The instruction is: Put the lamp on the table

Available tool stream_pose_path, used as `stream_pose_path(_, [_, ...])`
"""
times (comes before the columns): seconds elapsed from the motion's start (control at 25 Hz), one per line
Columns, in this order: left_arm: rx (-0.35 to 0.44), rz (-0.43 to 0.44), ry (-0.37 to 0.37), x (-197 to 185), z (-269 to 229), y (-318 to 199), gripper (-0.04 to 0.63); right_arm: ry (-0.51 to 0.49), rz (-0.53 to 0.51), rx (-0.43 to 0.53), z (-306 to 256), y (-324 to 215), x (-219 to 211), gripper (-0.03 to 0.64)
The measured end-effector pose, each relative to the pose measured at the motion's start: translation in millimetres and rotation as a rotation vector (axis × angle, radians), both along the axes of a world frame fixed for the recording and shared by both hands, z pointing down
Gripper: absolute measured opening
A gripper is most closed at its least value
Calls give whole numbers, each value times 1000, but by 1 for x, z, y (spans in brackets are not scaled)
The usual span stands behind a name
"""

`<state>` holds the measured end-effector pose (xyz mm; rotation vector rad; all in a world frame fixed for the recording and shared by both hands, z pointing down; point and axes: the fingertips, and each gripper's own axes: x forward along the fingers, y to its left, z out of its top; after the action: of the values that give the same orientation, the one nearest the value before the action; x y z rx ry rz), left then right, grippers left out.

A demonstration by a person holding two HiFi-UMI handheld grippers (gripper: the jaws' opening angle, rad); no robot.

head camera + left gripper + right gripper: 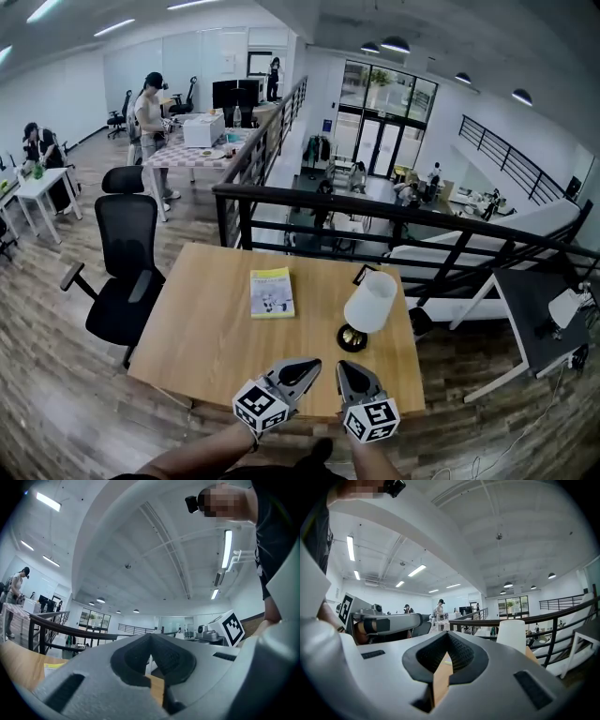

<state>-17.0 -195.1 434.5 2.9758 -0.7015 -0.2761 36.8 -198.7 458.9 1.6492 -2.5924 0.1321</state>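
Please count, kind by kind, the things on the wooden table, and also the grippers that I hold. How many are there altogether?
On the table:
lamp: 1
booklet: 1
grippers: 2, the left gripper and the right gripper
Total: 4

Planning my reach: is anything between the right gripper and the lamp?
Nothing visible. Only bare table lies between the right gripper and the lamp; the book lies off to the left of that line.
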Motion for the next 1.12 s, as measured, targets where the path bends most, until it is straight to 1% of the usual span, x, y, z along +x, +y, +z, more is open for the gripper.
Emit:
stream_pose_path(0.08, [-3, 17, 4, -6, -1, 13, 8, -3, 14, 1, -2, 15, -8, 15])
stream_pose_path(0.24, [16, 45, 13, -11, -6, 36, 8, 5, 32, 14, -7, 39, -18, 15])
stream_pose_path(0.52, [20, 58, 28, -7, -14, 73, 8, 18, 40, 35, -22, 79, -13, 15])
stream_pose_path(0.68, [24, 43, 25, 0, -19, 97, 8, 19, 30, 49, -32, 103, -7, 15])
stream_pose_path(0.84, [42, 20, 29, 16, -30, 122, 8, 22, 15, 62, -43, 127, 10, 15])
stream_pose_path(1.12, [17, -53, 39, 34, -23, 179, 8, 21, -21, 61, -41, 191, 31, 15])
